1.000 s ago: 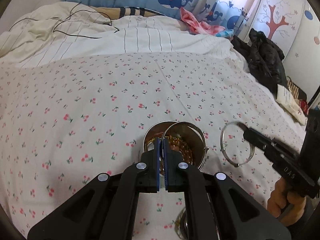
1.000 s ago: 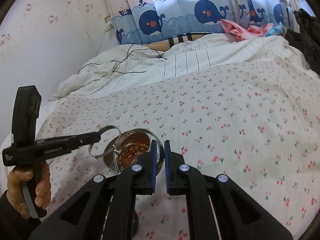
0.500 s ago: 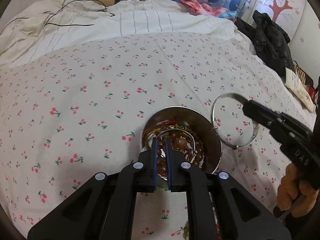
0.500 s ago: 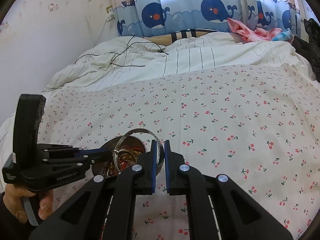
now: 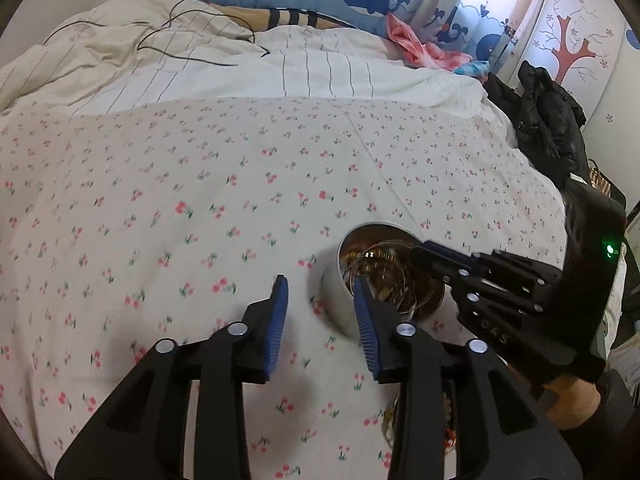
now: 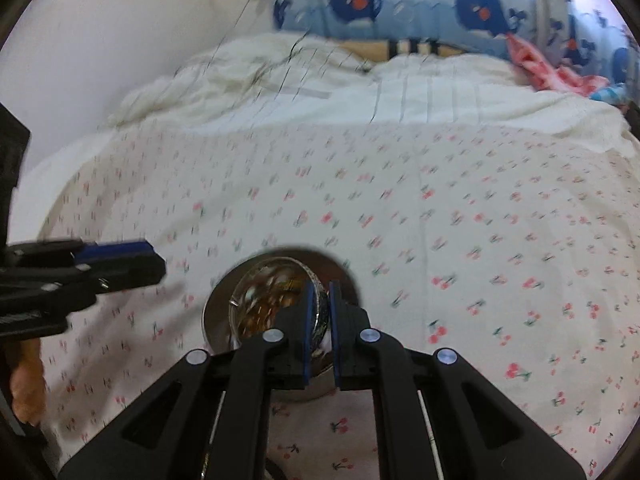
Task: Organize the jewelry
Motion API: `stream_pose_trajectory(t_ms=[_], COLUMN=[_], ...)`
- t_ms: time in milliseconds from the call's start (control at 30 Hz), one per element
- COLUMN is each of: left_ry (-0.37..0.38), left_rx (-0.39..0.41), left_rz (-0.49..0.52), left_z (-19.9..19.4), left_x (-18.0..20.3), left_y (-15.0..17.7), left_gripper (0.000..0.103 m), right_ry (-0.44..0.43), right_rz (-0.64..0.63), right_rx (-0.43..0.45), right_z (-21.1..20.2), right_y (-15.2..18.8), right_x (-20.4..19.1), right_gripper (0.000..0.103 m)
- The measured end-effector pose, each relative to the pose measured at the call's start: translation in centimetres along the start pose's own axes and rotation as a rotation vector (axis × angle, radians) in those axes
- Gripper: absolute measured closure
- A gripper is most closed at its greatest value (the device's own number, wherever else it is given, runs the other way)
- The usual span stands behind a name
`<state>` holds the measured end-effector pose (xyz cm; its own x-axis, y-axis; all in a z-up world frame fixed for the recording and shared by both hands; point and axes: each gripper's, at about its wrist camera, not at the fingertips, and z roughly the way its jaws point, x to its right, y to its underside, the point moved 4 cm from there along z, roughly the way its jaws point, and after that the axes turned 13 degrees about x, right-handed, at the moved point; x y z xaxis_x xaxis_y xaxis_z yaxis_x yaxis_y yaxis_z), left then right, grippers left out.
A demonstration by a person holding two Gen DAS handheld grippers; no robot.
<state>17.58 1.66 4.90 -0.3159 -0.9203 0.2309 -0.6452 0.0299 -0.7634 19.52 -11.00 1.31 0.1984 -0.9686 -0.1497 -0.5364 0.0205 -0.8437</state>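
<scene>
Cherry-print bedsheet (image 5: 200,200), metal bowl (image 5: 334,286) (jewelry inside), left tongs (image 5: 320,300) spread, right tongs (image 6: 321,308) pinching bangle (image 6: 320,312)

surface: bed (image 5: 200,208), white sheet with small red cherry print
near edge: round metal bowl (image 5: 336,296) sits on the sheet, full of beads and bangles
far end: rumpled white duvet (image 5: 224,68) with thin dark stripes
on duvet: thin black cable (image 5: 168,36), loose loops
far right: pink cloth (image 5: 416,48) by the curtain
right edge: black jacket (image 5: 548,120) heaped there
</scene>
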Motion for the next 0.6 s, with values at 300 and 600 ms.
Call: stream_pose_trajectory(t_ms=[300, 600], left_ry=[0.006, 0.057], left_rx=[-0.096, -0.110], left_rz=[-0.078, 0.018], left_z=[-1.7, -1.4], left_x=[-1.5, 1.8], left_y=[7.4, 9.4], left_gripper=[0.060, 0.053], right_ry=[-0.030, -0.154], right_rz=[0.050, -0.003], right_rx=[0.093, 0.012], right_z=[-10.0, -13.3], right_y=[1.0, 8.3], right_x=[1.5, -2.9], right_gripper=[0.070, 0.070])
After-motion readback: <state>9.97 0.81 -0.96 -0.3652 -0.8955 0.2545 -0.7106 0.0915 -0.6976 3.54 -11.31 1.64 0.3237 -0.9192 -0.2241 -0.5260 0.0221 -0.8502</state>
